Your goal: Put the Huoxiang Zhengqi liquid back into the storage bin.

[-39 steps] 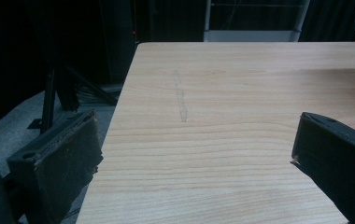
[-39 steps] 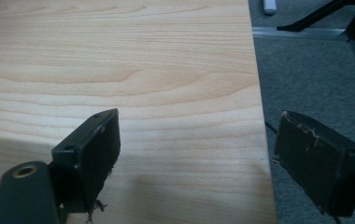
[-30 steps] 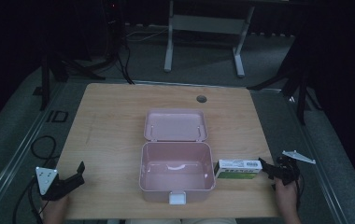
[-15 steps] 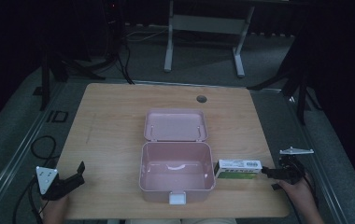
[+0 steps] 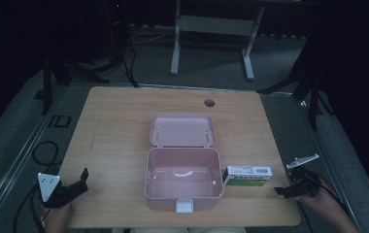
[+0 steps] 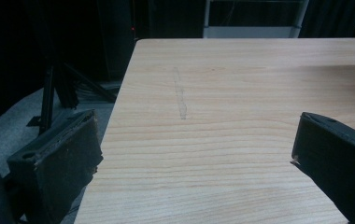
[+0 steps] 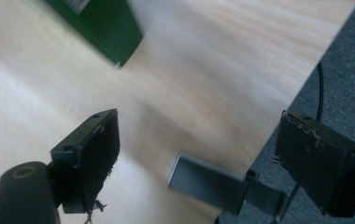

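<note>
My left gripper (image 5: pixel 78 180), jaws spread and empty, rests on the table (image 5: pixel 119 126) well left of the pink box (image 5: pixel 183 179), which stands open with its lid (image 5: pixel 182 130) behind. The green-and-white carton (image 5: pixel 248 176) lies just right of the box. My right gripper (image 5: pixel 284 189), jaws wide and just closing slightly with nothing between them, hovers near the carton's right end.

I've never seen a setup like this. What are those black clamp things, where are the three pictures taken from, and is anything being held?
No robot here: a person holds a hand tool with two black jaws in each hand, the left gripper and the right gripper. The high view looks down on the wooden table; the other two cameras ride on the grippers and look along their jaws. On the table lie an open pink box and, beside it, a small green-and-white carton. Both grippers are open and hold nothing; the right one's jaws have just been closing slightly.
</note>
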`<state>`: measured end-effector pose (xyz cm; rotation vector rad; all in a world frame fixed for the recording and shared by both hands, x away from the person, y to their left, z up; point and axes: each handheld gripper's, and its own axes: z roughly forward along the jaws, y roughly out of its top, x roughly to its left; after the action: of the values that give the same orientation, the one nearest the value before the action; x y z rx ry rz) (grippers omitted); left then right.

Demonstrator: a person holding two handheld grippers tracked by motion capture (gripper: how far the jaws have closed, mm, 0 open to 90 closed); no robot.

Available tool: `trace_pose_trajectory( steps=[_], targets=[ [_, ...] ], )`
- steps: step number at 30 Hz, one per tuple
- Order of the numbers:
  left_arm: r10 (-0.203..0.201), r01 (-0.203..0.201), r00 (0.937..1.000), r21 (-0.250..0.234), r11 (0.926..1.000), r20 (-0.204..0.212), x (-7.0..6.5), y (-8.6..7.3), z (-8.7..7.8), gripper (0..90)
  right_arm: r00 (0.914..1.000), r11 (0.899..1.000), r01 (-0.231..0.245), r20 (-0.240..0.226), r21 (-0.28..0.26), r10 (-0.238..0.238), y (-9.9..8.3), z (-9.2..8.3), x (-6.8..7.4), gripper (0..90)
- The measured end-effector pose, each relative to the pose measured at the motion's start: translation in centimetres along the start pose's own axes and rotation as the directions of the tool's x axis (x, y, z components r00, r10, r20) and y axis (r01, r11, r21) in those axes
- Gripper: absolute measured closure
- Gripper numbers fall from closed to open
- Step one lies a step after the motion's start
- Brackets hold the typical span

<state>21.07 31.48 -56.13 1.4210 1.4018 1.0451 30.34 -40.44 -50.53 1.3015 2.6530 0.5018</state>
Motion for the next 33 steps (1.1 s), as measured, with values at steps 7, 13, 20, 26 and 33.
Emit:
trace_pose_trajectory(
  steps=[7, 13, 20, 26, 33],
  targets=[
    [0.001, -0.001, 1.0000, 0.000, 1.0000, 0.001, 0.0, 0.0, 0.0, 1.7, 0.9859, 0.982, 0.164, -0.051, 0.090, -0.160, -0.2, -0.2, 1.7, 13.4],
    [0.001, -0.001, 1.0000, 0.001, 1.0000, 0.001, 0.0, 0.0, 0.0, 1.6, 0.9528, 0.945, 0.298, -0.104, 0.136, -0.285, -0.3, -0.2, 3.0, 17.0],
    [0.002, -0.002, 1.0000, 0.004, 1.0000, 0.000, 0.0, 0.0, 0.0, 1.7, 0.8902, 0.866, 0.453, -0.155, 0.211, -0.428, 0.3, 0.0, 5.5, 18.1],
    [0.000, 0.000, 1.0000, 0.004, 1.0000, 0.001, 0.0, 0.0, 0.0, 1.7, 0.8315, 0.799, 0.555, -0.180, 0.230, -0.526, 1.2, -0.2, 7.5, 21.2],
    [-0.001, 0.001, 1.0000, 0.005, 1.0000, 0.004, 0.0, 0.0, 0.0, 1.7, 0.7631, 0.715, 0.646, -0.192, 0.267, -0.617, 2.6, 0.0, 9.5, 21.9]
  ],
)
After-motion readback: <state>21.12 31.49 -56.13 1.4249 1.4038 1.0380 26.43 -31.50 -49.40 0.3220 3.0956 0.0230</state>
